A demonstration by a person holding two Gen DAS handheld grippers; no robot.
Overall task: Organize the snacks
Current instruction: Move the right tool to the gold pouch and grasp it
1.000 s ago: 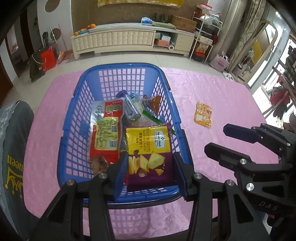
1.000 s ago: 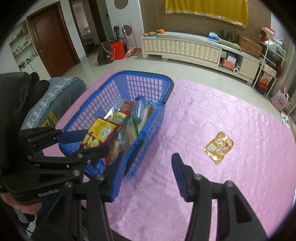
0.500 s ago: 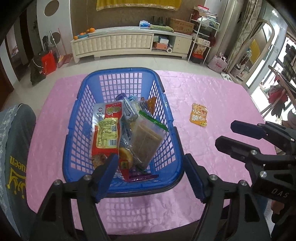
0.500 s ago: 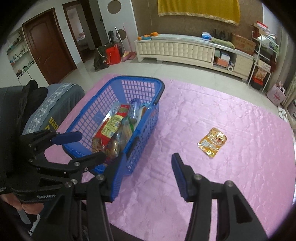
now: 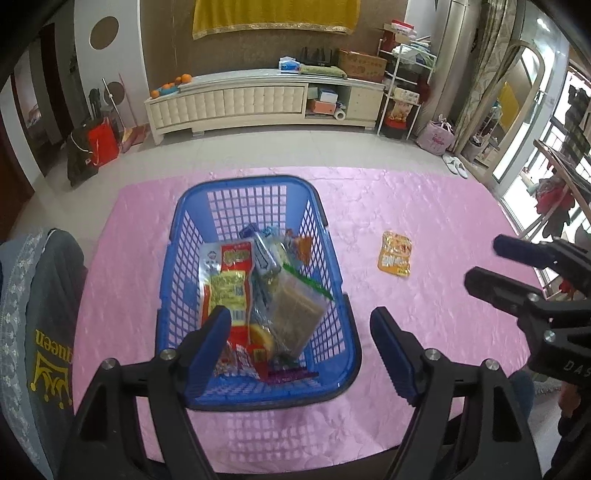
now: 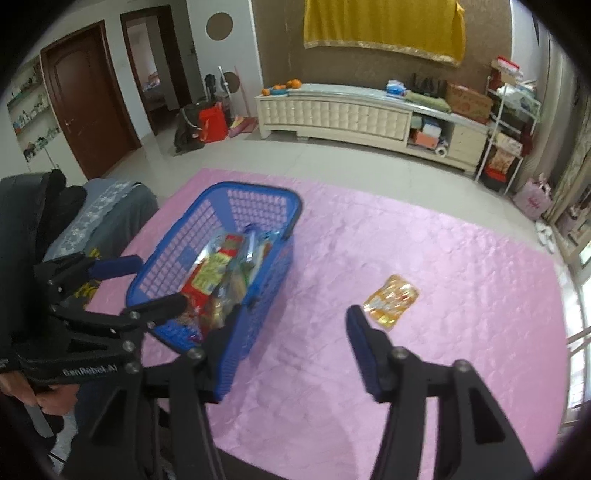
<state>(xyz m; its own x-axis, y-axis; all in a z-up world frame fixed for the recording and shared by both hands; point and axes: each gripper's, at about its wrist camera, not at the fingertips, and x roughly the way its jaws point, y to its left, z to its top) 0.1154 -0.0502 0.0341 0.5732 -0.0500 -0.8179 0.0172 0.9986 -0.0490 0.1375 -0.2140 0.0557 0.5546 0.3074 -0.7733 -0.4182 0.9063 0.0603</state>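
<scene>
I am spreading both claws, left point(image 5: 301, 349) and right point(image 6: 288, 354), both empty, since one packet point(image 6: 391, 305) is lying outside the basket point(image 5: 334, 258).

A cream sideboard point(image 5: 264, 101) lines the brown wall beneath a yellow hanging cloth point(image 5: 275, 14); pale floor tiles point(image 5: 258, 151), a dark wooden door point(image 6: 90, 107), and what appears to be a bright window point(image 5: 524, 177).

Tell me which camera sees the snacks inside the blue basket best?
The left wrist view. It looks straight down into the blue basket, so the red packet and the brown clear bag show clearly. The right wrist view sees the basket from the side, and its wall hides many snacks.
</scene>
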